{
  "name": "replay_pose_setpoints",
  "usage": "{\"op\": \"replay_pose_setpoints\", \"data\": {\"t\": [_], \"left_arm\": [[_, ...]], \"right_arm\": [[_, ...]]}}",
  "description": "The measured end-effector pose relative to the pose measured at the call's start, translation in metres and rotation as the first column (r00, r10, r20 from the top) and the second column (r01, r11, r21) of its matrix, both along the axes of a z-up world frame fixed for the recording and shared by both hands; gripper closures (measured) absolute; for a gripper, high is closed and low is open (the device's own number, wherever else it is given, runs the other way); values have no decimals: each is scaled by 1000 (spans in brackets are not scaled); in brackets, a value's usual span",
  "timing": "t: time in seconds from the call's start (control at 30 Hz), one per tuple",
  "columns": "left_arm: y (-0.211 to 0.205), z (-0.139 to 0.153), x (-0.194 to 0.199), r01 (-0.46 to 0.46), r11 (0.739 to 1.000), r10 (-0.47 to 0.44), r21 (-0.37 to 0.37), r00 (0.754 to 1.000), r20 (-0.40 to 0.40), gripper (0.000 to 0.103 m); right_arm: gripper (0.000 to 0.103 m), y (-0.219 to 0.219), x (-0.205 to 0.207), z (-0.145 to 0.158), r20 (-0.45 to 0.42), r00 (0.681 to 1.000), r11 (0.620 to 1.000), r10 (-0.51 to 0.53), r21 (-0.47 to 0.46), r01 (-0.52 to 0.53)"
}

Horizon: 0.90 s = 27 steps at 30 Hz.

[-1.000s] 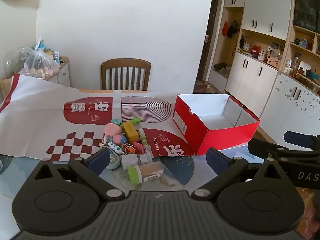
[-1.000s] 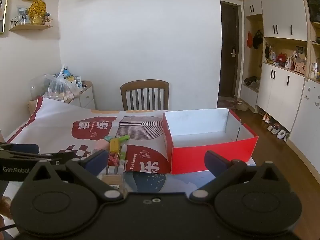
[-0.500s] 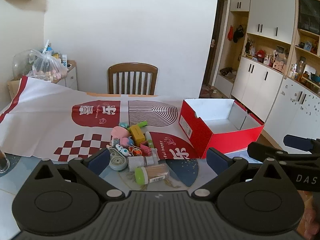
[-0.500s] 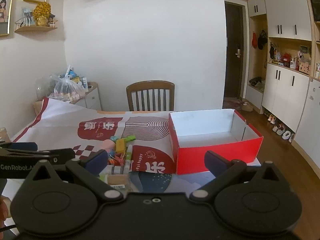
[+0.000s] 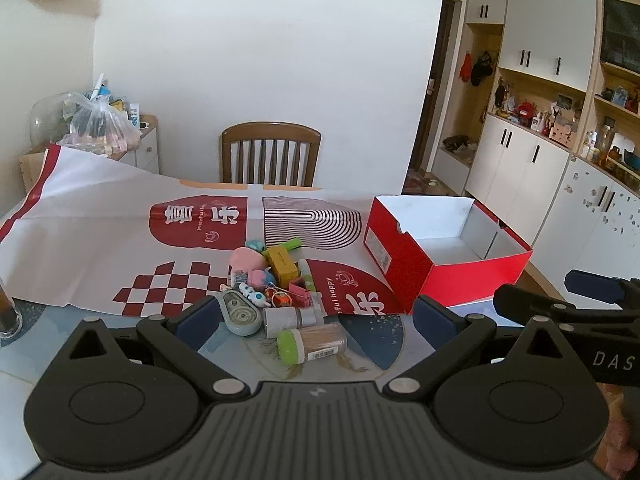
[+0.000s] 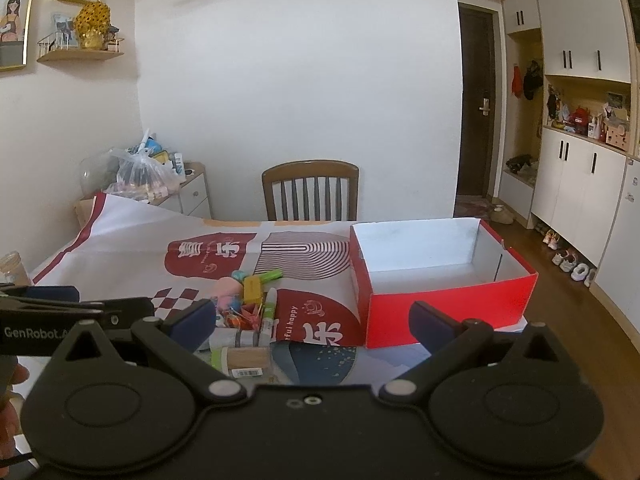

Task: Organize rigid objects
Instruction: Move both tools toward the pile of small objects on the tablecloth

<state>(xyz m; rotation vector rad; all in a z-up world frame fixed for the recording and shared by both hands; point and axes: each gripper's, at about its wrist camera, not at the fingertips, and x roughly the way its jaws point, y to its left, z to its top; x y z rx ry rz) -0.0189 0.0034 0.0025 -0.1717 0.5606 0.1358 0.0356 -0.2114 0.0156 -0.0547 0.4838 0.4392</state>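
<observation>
A pile of small objects (image 5: 276, 292) lies on the red-and-white paper sheet: a toothpick jar with a green cap (image 5: 312, 345), a grey correction-tape roller (image 5: 239, 314), a yellow block (image 5: 282, 266), a pink piece (image 5: 247, 260). The pile also shows in the right wrist view (image 6: 248, 312). An open, empty red box (image 5: 440, 256) stands to its right, also seen in the right wrist view (image 6: 436, 276). My left gripper (image 5: 316, 320) is open, above and short of the pile. My right gripper (image 6: 312, 320) is open and empty beside it.
A wooden chair (image 5: 271, 154) stands behind the table. A glass (image 5: 6, 312) stands at the table's left edge. A side cabinet with a plastic bag (image 5: 102, 128) is at the back left. White cupboards (image 5: 540, 168) line the right wall.
Both grippers have risen and pulled back a little, so the pile and the box sit lower and smaller in view. Both stay open.
</observation>
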Motion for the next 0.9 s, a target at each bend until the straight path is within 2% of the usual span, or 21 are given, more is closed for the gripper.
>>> {"op": "replay_pose_setpoints", "data": {"t": [0.47,0.77,0.9], "left_arm": [[19,-5,6,-3,1000,3,-23,1000,-6,0],[34,-12,18,-14,999,13,-33,1000,-14,0],[38,-16,26,-35,999,35,-8,999,-29,0]], "right_arm": [[0,16,6,-3,-5,1000,1000,24,-12,-24],[0,30,16,-5,-18,997,996,81,-22,-82],[0,35,23,-11,-30,993,993,113,-17,-113]]}}
